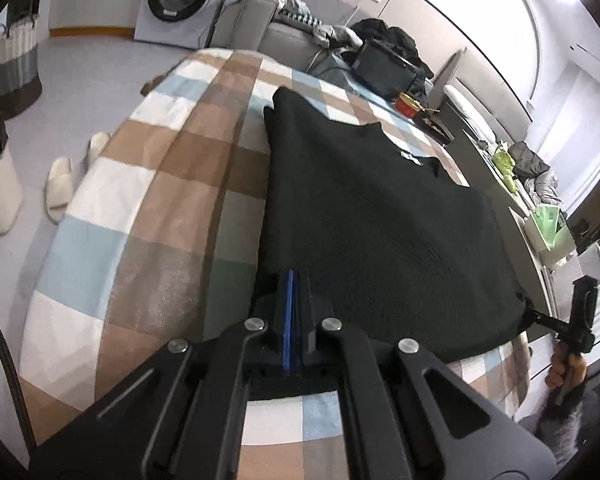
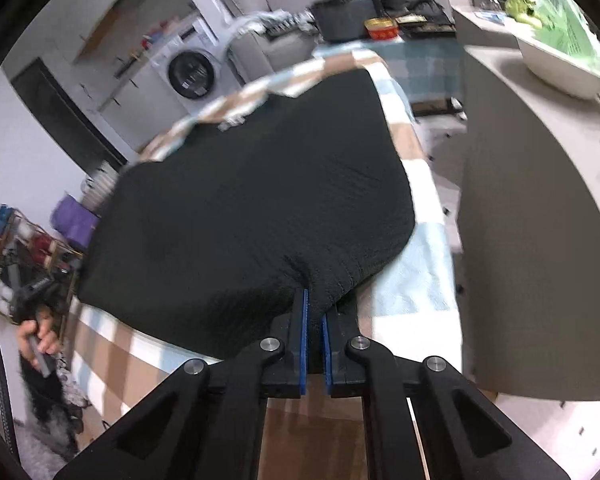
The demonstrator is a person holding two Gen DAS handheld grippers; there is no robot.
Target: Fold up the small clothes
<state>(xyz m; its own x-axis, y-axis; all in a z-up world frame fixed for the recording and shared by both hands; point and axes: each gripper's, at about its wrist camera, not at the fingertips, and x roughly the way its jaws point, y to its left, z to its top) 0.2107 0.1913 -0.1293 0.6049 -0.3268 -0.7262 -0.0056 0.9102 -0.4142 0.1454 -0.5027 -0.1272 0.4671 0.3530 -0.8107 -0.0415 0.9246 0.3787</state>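
Currently black knit sweater (image 1: 372, 216) lies spread on the checkered blanket (image 1: 172, 184) over the bed. Left tool (image 1: 296, 280) is clamped on its near hem, pads pressed together. Right tool (image 2: 316, 308) pinches the other near hem corner, fabric bunched between its blue pads (image 2: 305, 344)

Left gripper (image 1: 296, 280) pinched tight, fingers level and pointing forward; right gripper (image 2: 316, 308) clamped likewise. Bare hands grip both handles.
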